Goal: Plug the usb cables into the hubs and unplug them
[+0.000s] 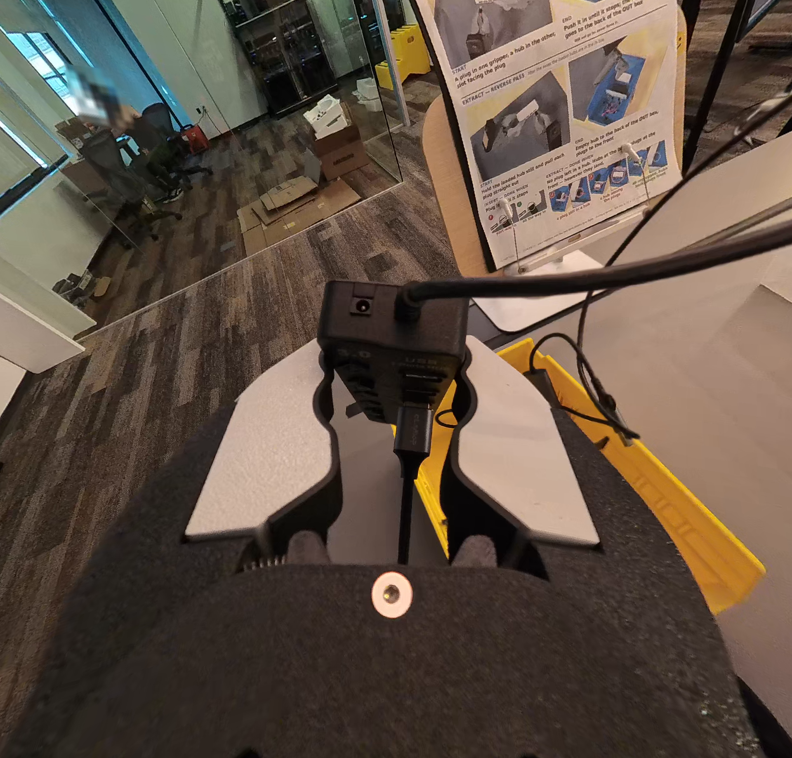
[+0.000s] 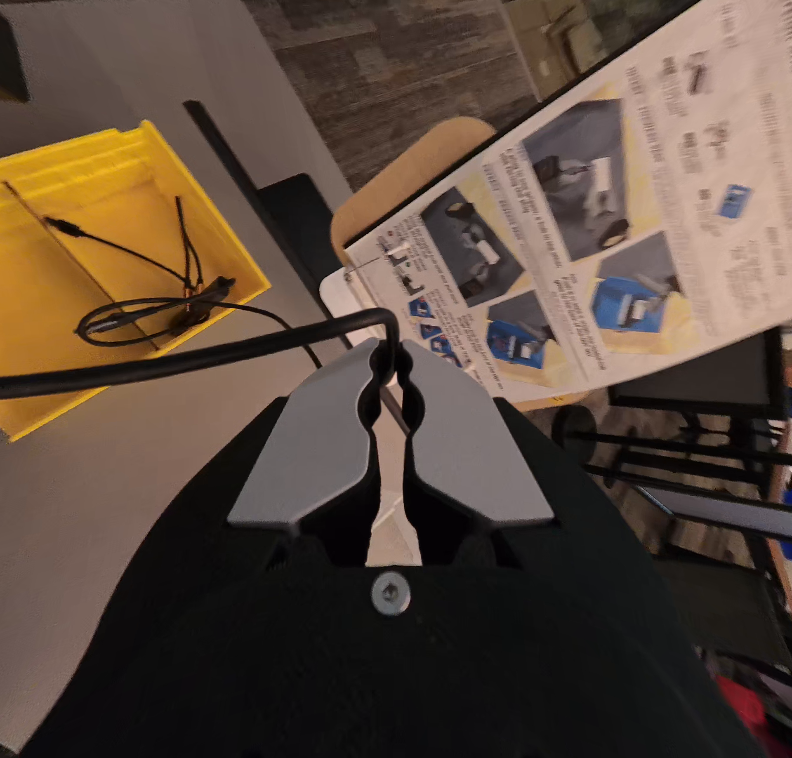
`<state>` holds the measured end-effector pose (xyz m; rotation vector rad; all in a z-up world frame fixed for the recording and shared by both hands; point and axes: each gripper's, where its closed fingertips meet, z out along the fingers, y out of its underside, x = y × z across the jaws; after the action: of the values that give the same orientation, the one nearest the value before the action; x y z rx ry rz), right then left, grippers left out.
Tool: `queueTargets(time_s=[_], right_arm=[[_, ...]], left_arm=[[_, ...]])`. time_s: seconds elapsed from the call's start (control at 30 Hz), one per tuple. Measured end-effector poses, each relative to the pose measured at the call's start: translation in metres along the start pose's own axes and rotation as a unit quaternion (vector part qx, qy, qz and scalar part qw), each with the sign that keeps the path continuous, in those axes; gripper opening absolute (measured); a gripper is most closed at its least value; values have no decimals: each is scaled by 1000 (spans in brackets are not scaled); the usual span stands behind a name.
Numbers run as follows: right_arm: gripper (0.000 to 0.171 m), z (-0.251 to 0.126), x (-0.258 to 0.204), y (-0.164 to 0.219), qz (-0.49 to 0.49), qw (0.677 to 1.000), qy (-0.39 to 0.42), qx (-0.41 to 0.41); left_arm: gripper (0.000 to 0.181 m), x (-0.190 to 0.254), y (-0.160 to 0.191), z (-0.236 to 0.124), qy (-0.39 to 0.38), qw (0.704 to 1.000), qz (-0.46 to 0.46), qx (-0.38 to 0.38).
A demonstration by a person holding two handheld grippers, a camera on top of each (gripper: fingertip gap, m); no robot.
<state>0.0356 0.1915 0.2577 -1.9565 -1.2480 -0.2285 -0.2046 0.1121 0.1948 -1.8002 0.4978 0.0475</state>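
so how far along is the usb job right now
Done: one plug sits in the black hub, its cord trailing back between the fingers. In hand: the left gripper clamps the hub, and the right gripper is shut on the hub's thick cable. Left: several ports on the hub look empty, more loose cables lie in the yellow bin, and the seated plug isn't pulled out yet.

An office used as a test lab: patterned carpet (image 1: 180, 386), glass partitions (image 1: 300, 94) at 11 o'clock, desk chairs (image 1: 128, 167), flattened cartons (image 1: 291, 210) (some still boxed), white table (image 2: 107, 501).
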Motion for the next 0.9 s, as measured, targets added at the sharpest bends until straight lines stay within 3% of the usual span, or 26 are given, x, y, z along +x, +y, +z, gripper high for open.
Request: queueTargets(time_s=[0.37,0.57,0.63,0.77,0.9], right_arm=[[6,96,-115,38,28,976,-198,85],[9,101,-198,56,50,922,-352,153],[18,96,-216,64,48,903,-392,168],[30,77,-230,76,57,853,-470,222],[29,96,-195,69,175,826,-468,260]], left_arm=[[53,-20,-7,-30,-19,999,-22,22],[53,-11,-35,-46,-21,999,5,43],[53,-6,-43,-51,-17,999,11,49],[53,0,-49,-59,-18,998,22,57],[53,7,-44,-60,1,998,28,58]])
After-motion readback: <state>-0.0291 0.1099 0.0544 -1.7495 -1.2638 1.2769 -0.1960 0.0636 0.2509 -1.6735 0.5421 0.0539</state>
